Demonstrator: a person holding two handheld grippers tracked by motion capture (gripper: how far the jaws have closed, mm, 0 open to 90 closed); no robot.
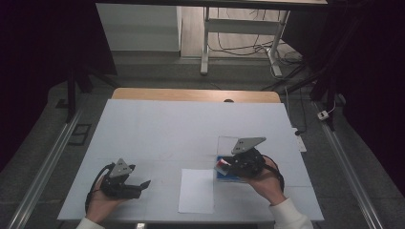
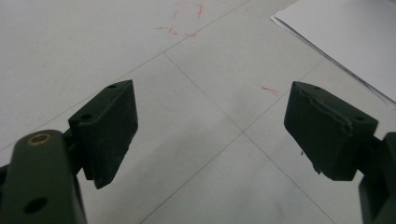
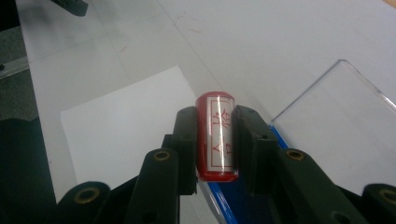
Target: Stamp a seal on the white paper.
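Your right gripper [image 3: 215, 140] grips the red stamp [image 3: 215, 135] (left gripper [image 2: 210, 126] gapes empty); lower it squarely onto the white paper [image 3: 116, 126].

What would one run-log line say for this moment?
right gripper: shut on red stamp | left gripper: open, empty | paper sheet: flat on table

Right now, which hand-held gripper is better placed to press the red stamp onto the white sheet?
Right. The right hand-held gripper is shut on the red stamp, beside the white sheet. The left hand-held gripper is open with nothing between its jaws.
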